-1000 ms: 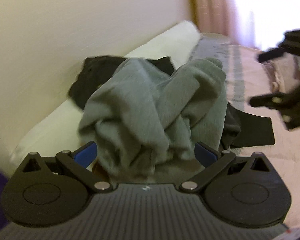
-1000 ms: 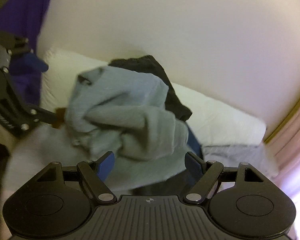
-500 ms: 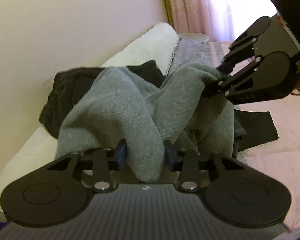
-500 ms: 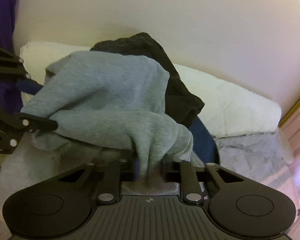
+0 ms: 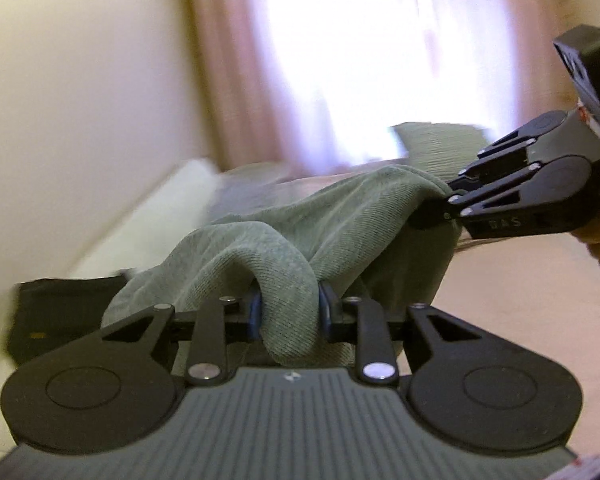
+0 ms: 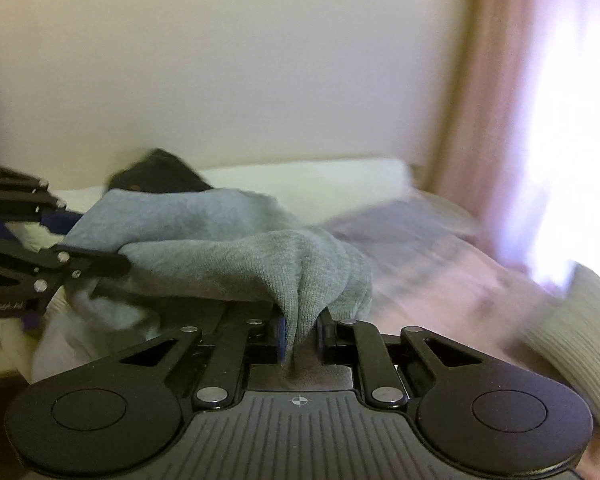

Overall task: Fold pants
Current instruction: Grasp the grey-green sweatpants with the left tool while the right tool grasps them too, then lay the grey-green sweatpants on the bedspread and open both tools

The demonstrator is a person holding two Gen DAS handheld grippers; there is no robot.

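Nearest me, my left gripper (image 5: 287,316) pinches a thick roll of the grey pants (image 5: 340,216) between its blue pads; jaws closing a last touch on the cloth. My right gripper (image 6: 302,330) nips a thinner fold of the same pants, pads pressed tight against it from both sides.

Between the two grips the pants hang bunched in a slack span, raised off the bed (image 5: 520,280). Not spread, not flat; legs and waist cannot be told apart in this heap.

Progress, my judgement: early. The garment is picked up at two points, nothing more. No fold made. Left to do: shake or stretch it out, lay it flat on the pink bedcover, find the legs, fold.

Farther, on the left by the wall, a dark garment (image 5: 64,312) lies near a white pillow (image 6: 312,184). A pale ribbed cushion (image 6: 580,328) sits at the right. Beyond, pink curtain (image 5: 228,64) and a bright window; much of this is blurred.

Writing: on the side of the right gripper, seen from the left camera, raised letters that look like "UAS" or "GAS", not sure which. A small crosshair mark on each gripper body. No brand I can read on the pants.
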